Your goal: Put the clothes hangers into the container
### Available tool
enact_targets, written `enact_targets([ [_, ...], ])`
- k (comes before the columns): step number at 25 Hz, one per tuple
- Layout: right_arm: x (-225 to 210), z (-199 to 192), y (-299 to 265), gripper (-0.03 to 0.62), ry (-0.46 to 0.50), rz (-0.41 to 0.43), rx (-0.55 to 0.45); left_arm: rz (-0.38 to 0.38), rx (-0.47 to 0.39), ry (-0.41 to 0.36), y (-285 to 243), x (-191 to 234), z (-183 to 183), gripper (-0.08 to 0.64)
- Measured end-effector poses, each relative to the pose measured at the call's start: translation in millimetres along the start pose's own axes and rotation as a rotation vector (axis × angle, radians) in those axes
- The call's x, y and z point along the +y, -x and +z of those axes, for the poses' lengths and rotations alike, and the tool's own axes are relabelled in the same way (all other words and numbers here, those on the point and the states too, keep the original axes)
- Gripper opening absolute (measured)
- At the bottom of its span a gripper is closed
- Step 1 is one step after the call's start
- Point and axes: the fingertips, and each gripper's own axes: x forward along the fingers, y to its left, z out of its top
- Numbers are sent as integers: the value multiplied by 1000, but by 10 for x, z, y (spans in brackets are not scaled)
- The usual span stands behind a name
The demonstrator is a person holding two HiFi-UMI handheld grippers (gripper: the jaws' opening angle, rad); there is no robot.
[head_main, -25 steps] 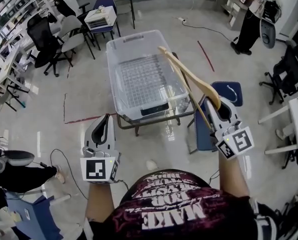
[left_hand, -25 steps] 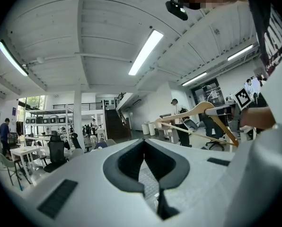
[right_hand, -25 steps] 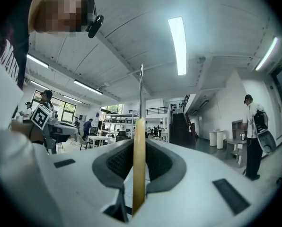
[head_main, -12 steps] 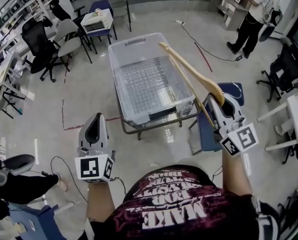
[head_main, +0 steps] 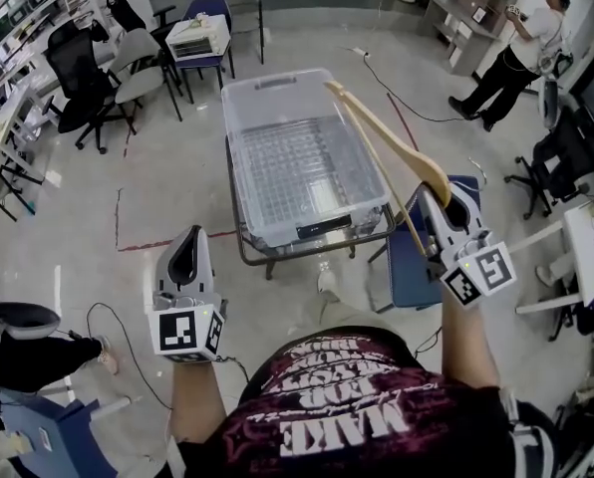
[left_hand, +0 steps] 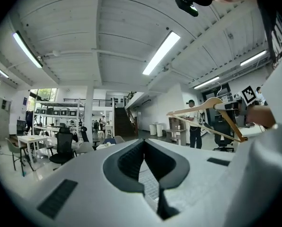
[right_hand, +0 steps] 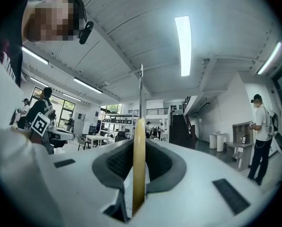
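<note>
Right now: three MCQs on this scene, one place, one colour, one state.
1. Where is the hanger relative to the bin?
A. lying inside it
B. in the right tool, held up by the bin's right side
C. on the floor behind it

2. What colour is the hanger?
A. light wood
B. black
C. red

3. What state is the left tool in?
A. shut on a hanger
B. gripping the bin's rim
C. shut, empty

Answers:
1 B: the head view shows the right tool clamped on the hanger, and the bin holds no hanger.
2 A: it looks tan in the head view and the right gripper view.
3 C: the left gripper view shows the jaws together with nothing between them.
</note>
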Motion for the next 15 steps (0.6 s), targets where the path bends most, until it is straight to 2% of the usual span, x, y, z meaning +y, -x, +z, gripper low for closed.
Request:
enact_targets([
  [7,114,-49,-251,61,-19,67,-5,34,26,-5,67,102,-64,6],
  [15,-141,-100,-469,61,-46,78,-15,25,41,-30,-241,41,-70,6],
])
